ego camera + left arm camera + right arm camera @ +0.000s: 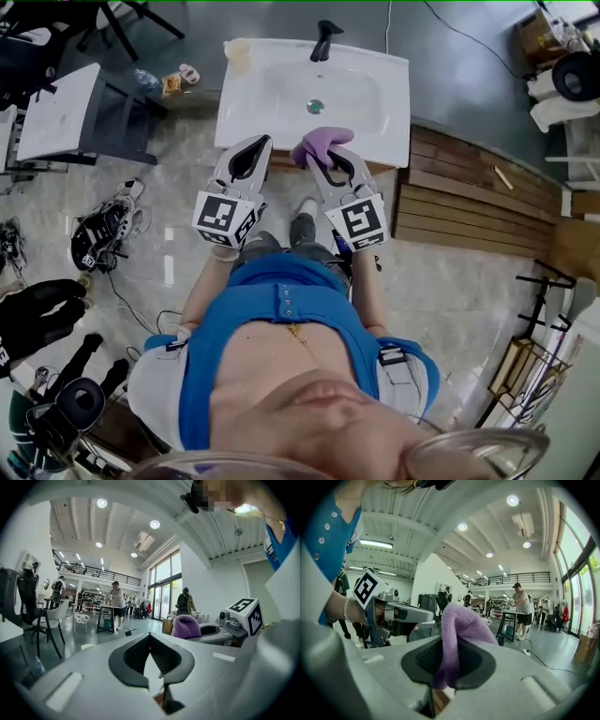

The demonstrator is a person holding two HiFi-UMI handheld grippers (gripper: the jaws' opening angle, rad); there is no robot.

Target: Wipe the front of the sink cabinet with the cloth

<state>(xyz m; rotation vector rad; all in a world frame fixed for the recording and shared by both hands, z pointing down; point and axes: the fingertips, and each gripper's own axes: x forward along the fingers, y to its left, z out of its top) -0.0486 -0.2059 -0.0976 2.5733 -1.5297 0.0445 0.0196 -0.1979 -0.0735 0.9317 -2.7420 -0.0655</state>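
The cloth (461,625) looks fleecy and matt, the sink (272,94) glossy smooth white, the slats (469,202) wooden.

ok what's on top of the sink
Black tap at the back, pale cup on the back left corner, drain in the sink. The cloth in the right gripper hides part of the front rim.
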